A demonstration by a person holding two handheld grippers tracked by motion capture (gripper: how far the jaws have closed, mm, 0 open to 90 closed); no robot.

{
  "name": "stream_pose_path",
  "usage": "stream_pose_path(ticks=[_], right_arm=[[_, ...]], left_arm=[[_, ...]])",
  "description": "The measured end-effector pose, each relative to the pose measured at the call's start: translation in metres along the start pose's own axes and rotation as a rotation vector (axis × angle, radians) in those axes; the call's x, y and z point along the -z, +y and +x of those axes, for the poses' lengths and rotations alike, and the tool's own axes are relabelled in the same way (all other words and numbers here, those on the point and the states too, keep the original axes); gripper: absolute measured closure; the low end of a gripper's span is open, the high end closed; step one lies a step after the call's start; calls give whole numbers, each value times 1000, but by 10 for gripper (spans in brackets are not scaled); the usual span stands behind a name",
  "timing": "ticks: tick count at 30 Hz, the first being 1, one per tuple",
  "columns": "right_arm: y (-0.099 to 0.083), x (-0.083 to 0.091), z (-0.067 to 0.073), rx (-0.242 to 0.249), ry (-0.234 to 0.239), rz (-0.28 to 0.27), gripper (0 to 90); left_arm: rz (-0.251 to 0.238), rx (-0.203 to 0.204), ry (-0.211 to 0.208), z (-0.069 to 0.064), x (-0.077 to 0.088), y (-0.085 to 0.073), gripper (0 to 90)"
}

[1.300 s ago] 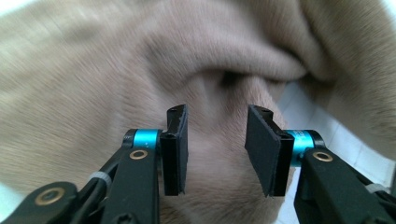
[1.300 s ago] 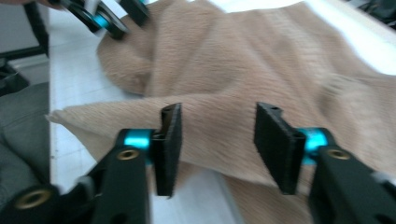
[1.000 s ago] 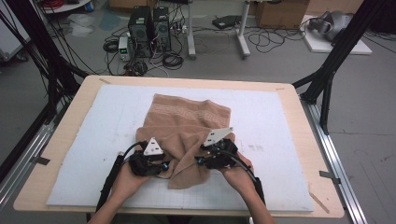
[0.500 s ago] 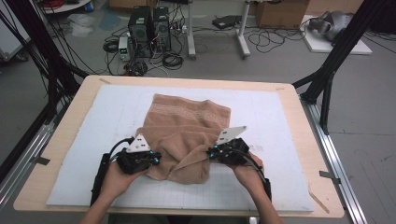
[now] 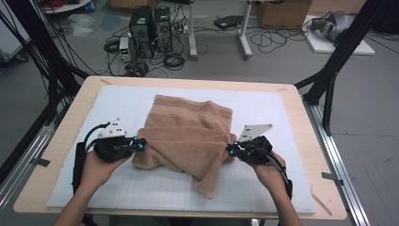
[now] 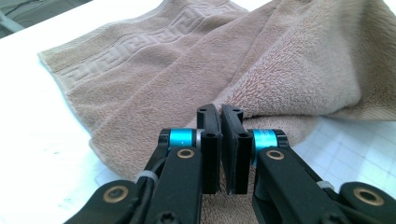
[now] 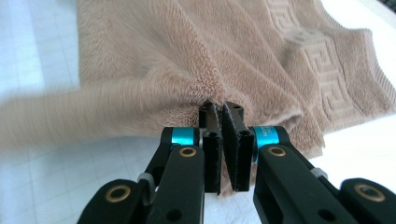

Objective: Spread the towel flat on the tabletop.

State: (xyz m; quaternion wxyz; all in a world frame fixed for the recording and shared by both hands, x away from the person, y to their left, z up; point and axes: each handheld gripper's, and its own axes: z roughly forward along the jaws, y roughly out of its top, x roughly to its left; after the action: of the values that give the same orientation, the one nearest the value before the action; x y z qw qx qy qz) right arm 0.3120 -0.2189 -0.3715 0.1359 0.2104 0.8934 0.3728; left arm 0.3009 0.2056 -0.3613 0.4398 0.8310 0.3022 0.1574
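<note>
Tan towel is lying crumpled on white mat | near edge is being pinched at both ends: left gripper clamped on left end, right gripper on right | apparently being lifted | long axis spanning between jaws.

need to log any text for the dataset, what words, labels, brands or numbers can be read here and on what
None can be read.
Right gripper: small print on its blue sleeve, too small and blurred to read.
Left gripper: its blue sleeves carry no legible marking.
Towel: a woven key-pattern border, no lettering.
White mat: grid lines, no numbers.
</note>
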Motion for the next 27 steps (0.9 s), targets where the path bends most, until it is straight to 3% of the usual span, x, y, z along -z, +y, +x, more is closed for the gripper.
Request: stream_pose_path(ticks=[5, 9, 15, 21, 25, 27], right_arm=[[-14, -14, -9, -28, -23, 64, 894], [-24, -18, -15, -81, -5, 38, 869], [-9, -10, -5, -55, 33, -23, 751], [3, -12, 17, -23, 76, -51, 577], [0, -26, 24, -28, 96, -30, 491], [-3, -33, 25, -46, 104, -18, 466]], left_arm=[[40, 21, 39, 13, -25, 4, 858], [53, 41, 31, 17, -43, 8, 842], [0, 36, 20, 13, -30, 13, 695], [-16, 10, -19, -6, -13, 10, 632], [39, -24, -51, -26, -20, -5, 585], [84, -42, -34, -33, -30, -15, 557]])
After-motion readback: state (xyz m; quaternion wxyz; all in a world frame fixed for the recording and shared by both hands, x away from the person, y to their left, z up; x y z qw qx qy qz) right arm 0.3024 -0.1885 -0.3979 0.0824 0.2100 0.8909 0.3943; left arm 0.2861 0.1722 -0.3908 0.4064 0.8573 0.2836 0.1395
